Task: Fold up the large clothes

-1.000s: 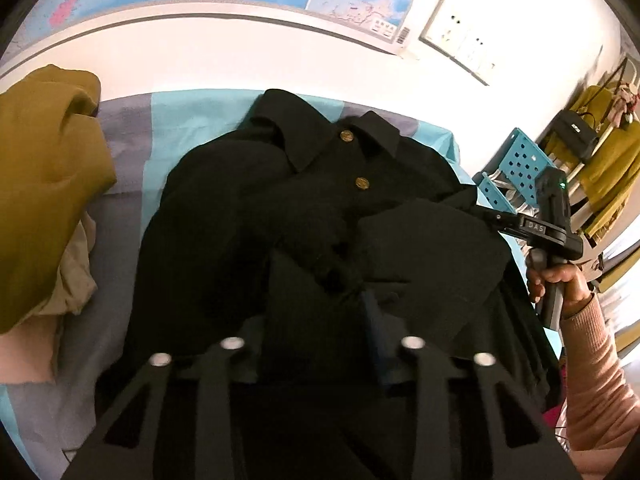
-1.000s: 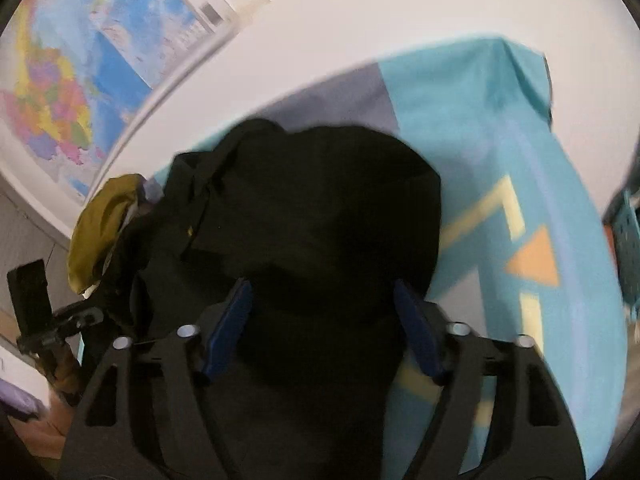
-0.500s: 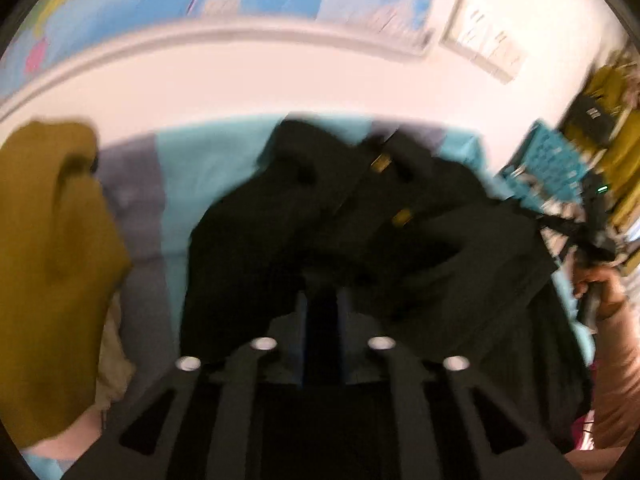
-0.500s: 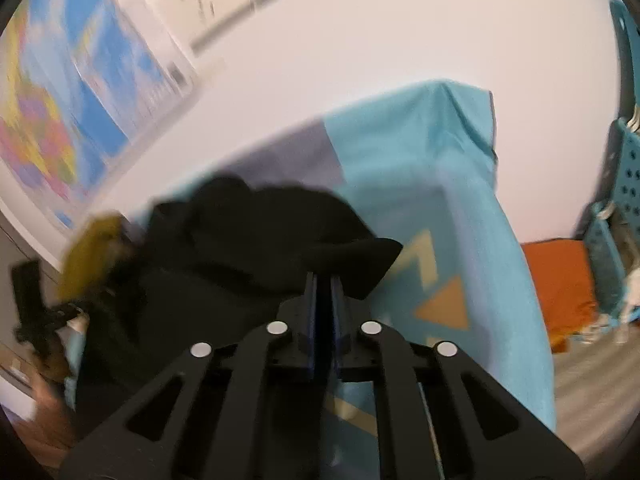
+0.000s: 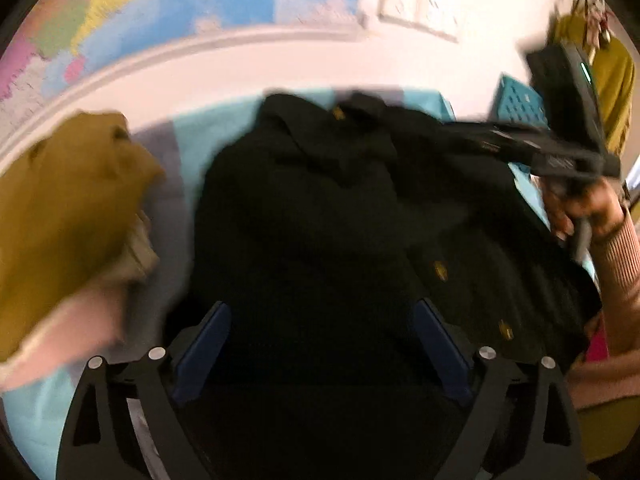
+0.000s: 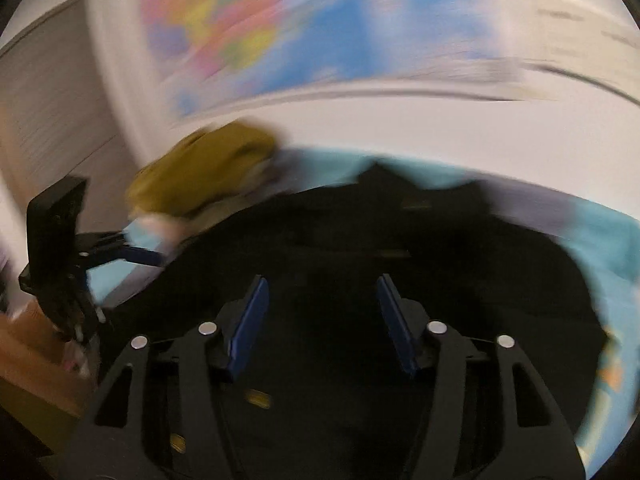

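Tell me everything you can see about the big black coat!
The black coat looks thick and woolly, with a collar at the far end and small gold buttons down its front. It lies rumpled on a blue and grey sheet, beside a mustard yellow garment. Both grippers, left and right, are open above it.

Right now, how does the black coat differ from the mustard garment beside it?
The black coat is spread across the middle of the bedcover; the mustard garment is bunched on a pile at its left edge. The coat shows gold buttons; the mustard one shows none. Neither gripper holds either.
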Demonstrator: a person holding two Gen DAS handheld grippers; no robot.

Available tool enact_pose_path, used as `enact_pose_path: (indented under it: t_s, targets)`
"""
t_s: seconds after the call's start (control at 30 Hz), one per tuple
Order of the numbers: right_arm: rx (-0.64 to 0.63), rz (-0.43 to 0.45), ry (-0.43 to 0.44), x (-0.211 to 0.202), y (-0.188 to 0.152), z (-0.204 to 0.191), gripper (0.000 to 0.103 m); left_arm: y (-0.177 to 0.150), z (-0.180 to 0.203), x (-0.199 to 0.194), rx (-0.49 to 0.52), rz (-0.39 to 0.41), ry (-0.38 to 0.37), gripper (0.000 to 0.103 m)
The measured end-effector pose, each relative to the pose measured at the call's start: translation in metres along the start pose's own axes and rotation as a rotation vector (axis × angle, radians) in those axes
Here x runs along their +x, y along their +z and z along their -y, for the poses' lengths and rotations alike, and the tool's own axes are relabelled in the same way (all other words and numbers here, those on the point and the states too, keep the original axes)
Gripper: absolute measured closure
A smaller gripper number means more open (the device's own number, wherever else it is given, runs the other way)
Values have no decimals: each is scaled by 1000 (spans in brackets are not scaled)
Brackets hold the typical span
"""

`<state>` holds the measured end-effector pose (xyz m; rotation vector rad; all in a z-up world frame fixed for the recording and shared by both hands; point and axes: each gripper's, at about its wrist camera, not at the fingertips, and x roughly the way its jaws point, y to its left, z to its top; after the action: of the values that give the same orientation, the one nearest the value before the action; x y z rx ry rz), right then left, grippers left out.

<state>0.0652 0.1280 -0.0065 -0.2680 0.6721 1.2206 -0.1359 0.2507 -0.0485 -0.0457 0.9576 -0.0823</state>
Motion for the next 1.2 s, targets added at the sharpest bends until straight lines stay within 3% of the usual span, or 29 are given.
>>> enact_pose_path:
  t_s: [0.17, 0.27, 0.33, 0.43, 0.47, 0.6, 0.67, 0.73, 0.8, 0.87, 0.9, 1.07, 1.17, 1.2]
  targets:
    - [-17, -136, 59, 71, 5, -15, 53, -20, 3, 16, -15, -95, 15, 16]
    - [30, -145, 79, 76, 4, -14, 51, -32, -8, 10, -56, -95, -17, 41]
    - [42, -118, 119, 58, 3, -17, 51, -37, -18, -1, -89, -65, -28, 70]
    - [23, -77, 204, 25, -4, -36, 51, -37, -32, -17, -141, -27, -64, 92]
    - [19, -65, 255, 14, -7, -43, 51, -35, -35, -21, -153, -14, -70, 93]
    - [-84, -83, 400, -8, -23, -100, 48, -17, -56, -43, -185, 62, -44, 96]
    - [-123, -122, 448, -1, -33, -128, 37, -9, -64, -49, -191, 83, -50, 96]
    - [-167, -173, 468, 15, -41, -153, 35, -5, -63, -52, -175, 89, -24, 96]
    - [-223, -209, 439, 33, -49, -174, 45, -6, -60, -55, -162, 91, -31, 96]
    - [-248, -211, 411, 45, -48, -184, 89, -5, -59, -54, -152, 79, -15, 96]
    - [-237, -191, 433, 43, -40, -186, 96, -6, -59, -54, -149, 74, -19, 96]
    - [-143, -25, 599, 2, 16, -172, 100, 11, -76, -85, -178, 146, -29, 90]
    - [-72, 67, 640, -21, 56, -149, 100, 27, -86, -115, -194, 242, 3, 78]
    - [-31, 89, 658, -27, 69, -138, 100, 31, -89, -123, -200, 268, 0, 67]
